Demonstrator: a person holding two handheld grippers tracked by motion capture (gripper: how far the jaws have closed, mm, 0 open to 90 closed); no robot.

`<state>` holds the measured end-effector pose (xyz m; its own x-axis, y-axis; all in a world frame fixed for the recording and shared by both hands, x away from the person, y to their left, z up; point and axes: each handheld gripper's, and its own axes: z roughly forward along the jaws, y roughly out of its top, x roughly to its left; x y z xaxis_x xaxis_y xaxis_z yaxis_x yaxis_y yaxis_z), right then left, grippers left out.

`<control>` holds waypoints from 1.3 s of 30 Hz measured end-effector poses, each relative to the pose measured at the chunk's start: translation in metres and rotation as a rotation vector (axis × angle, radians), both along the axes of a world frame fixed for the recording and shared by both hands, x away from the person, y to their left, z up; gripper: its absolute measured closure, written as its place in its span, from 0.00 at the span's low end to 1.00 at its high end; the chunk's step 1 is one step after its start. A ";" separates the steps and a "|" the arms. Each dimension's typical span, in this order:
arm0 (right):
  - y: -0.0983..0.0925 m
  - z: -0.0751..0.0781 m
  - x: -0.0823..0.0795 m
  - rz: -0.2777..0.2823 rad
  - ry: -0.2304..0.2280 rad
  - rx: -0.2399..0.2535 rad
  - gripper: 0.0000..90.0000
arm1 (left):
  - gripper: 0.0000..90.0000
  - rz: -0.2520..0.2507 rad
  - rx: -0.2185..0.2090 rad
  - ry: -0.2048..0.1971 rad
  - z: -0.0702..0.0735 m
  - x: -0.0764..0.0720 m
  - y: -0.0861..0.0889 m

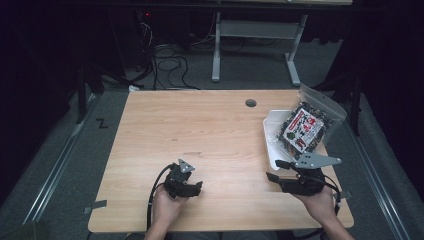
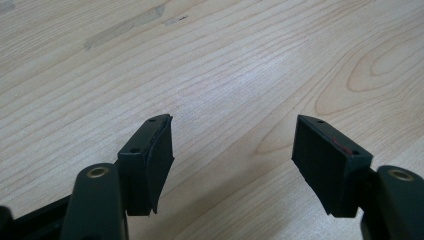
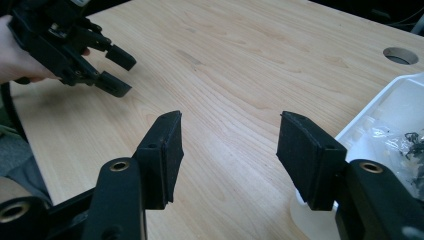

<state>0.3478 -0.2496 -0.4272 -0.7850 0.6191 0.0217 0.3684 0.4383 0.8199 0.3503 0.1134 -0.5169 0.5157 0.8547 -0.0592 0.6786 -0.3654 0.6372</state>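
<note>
A white tray [image 1: 270, 141] sits at the right side of the wooden table [image 1: 200, 125]. In it leans a clear zip bag [image 1: 306, 125] of small black parts with a red and white label. My right gripper [image 1: 274, 169] is held just in front of the tray, jaws pointing left and open with nothing between them [image 3: 231, 117]. The tray's rim [image 3: 395, 102] and a bit of the bag [image 3: 400, 145] lie beside its right jaw. My left gripper [image 1: 199, 187] rests near the table's front edge, open over bare wood [image 2: 232, 125], and shows far off [image 3: 127, 75].
A round cable hole [image 1: 250, 103] is in the table's far side. Behind the table stand a grey desk frame [image 1: 216, 50] and loose cables [image 1: 170, 65] on the floor. Bits of tape [image 1: 95, 206] stick out at the front left corner.
</note>
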 end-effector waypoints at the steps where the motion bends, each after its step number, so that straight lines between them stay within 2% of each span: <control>1: 0.002 -0.002 0.001 0.001 0.012 -0.005 0.49 | 0.37 0.002 -0.002 -0.003 0.000 0.000 0.000; 5: 0.012 -0.010 0.005 0.018 0.017 -0.042 0.49 | 0.37 0.005 -0.007 -0.002 0.000 0.000 0.001; 8: 0.017 -0.013 0.009 0.019 0.026 -0.049 0.49 | 0.37 -0.001 0.002 0.001 0.000 0.000 0.000; 16: 0.025 -0.024 0.017 0.018 0.048 -0.067 0.49 | 0.37 0.004 -0.006 -0.003 0.001 0.000 0.001; 22: 0.030 -0.034 0.024 0.002 0.070 -0.045 0.50 | 0.37 0.001 -0.001 -0.006 0.001 -0.001 0.000; 34: 0.046 -0.046 0.027 0.021 0.078 -0.066 0.49 | 0.37 0.002 -0.006 -0.008 0.002 -0.001 0.001; 37: 0.050 -0.057 0.028 0.016 0.095 -0.037 0.49 | 0.37 -0.002 -0.002 -0.004 0.001 -0.001 0.001; 39: 0.052 -0.064 0.028 0.017 0.109 -0.039 0.49 | 0.37 -0.003 -0.001 -0.006 0.001 -0.001 0.000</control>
<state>0.3762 -0.1974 -0.4913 -0.7896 0.6078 0.0842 0.4470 0.4758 0.7575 0.3492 0.1136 -0.5155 0.5185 0.8532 -0.0569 0.6736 -0.3665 0.6418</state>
